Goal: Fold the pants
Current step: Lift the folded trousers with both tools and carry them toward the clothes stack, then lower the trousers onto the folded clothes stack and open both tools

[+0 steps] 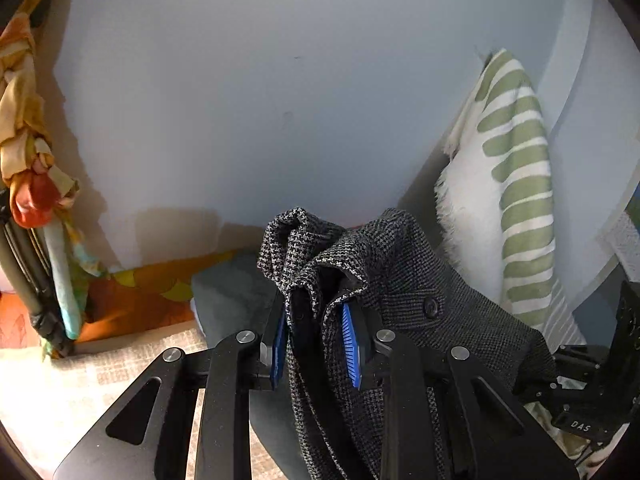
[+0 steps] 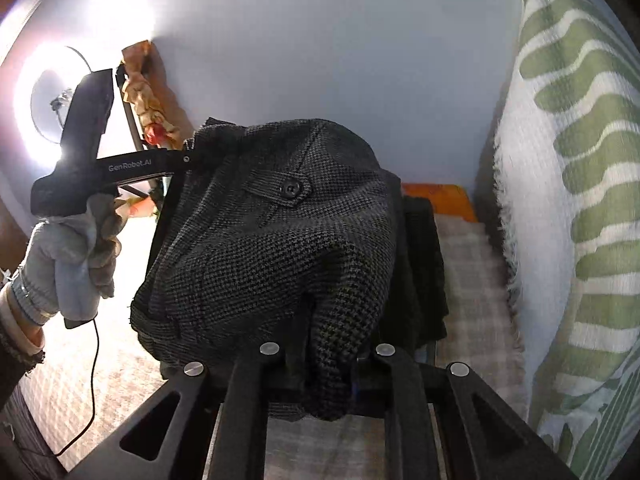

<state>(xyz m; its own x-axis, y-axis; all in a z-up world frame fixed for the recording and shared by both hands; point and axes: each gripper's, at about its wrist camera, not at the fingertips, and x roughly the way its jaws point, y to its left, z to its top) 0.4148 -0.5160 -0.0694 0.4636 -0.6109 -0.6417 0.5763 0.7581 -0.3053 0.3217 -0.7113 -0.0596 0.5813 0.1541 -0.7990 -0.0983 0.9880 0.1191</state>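
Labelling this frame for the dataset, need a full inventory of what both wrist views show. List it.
pants: one, dark grey houndstooth, held up between both grippers, button flap facing the right wrist view
pillow: one, white with green stripes, propped against the wall on the right
wall: one, pale blue-grey, behind everything
scarf: one, orange and yellow, knotted, hanging at far left
ring light: one, bright white, left edge of the right wrist view
blanket: one, beige checked, under the pants
dark cloth: one, black, lying behind the pants
left gripper: one, black with blue pads, clamped on a fold of the pants
right gripper: one, black, fingertips hidden by the pants fabric between them
gloved hand: one, grey glove, holding the left gripper
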